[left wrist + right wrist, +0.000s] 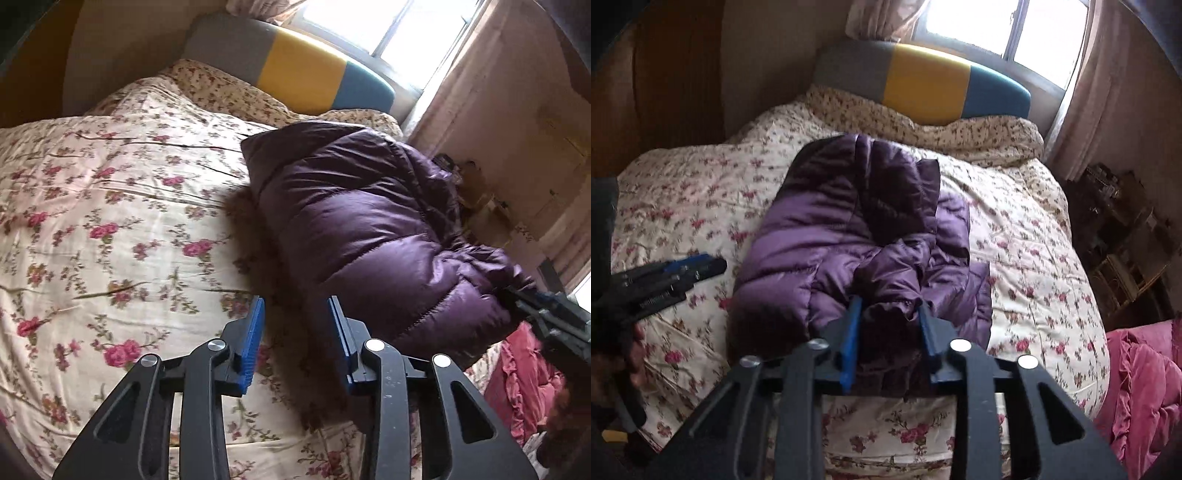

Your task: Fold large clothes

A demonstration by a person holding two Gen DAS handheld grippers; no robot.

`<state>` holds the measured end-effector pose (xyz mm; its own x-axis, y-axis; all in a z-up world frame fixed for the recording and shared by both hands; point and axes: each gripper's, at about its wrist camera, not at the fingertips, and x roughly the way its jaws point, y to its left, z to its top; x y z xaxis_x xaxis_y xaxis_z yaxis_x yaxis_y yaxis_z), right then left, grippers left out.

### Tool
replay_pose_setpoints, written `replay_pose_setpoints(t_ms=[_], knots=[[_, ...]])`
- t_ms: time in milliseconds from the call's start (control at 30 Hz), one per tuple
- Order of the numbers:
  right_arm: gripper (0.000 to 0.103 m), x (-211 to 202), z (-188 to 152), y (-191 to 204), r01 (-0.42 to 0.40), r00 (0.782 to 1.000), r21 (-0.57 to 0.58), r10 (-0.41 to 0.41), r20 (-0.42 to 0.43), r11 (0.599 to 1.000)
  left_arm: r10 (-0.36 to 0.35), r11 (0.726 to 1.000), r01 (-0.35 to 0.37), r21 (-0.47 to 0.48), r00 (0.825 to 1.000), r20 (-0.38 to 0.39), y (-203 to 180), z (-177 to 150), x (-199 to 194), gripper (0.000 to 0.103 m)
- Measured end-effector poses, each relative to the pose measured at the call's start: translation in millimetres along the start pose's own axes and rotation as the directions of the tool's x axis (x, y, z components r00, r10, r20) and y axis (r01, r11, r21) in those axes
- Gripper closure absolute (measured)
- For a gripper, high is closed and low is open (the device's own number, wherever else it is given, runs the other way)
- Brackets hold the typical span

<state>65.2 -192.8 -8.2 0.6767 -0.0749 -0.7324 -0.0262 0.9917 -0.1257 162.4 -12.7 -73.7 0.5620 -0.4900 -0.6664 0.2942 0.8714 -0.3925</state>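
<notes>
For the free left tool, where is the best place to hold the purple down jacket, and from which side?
Probably the jacket's near left edge, by the brown fur trim, approached from the near side. The open left tool already points there, and the right tool has bunched fabric at the near right end.

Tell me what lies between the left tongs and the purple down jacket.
Only the jacket's brown fur trim on the floral quilt, seen in the left wrist view between left tongs and purple down jacket.
</notes>
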Motion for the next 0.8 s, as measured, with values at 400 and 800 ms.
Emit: replay_pose_setpoints(t_ms=[400, 800], knots=[[0.091, 34.6, -42.7, -19.9, 0.036, 0.992, 0.067, -0.028, -0.12, 0.997, -0.062, 0.995, 0.064, 0.078, 0.998, -0.025, -35.3, 4.2, 23.0, 0.074], [0.093, 83.1, -76.8, -35.9, 0.033, 0.978, 0.172, 0.004, -0.207, 0.984, -0.04, 0.98, 0.052, 0.191, 0.997, -0.063, -54.2, 5.4, 56.5, 0.074]])
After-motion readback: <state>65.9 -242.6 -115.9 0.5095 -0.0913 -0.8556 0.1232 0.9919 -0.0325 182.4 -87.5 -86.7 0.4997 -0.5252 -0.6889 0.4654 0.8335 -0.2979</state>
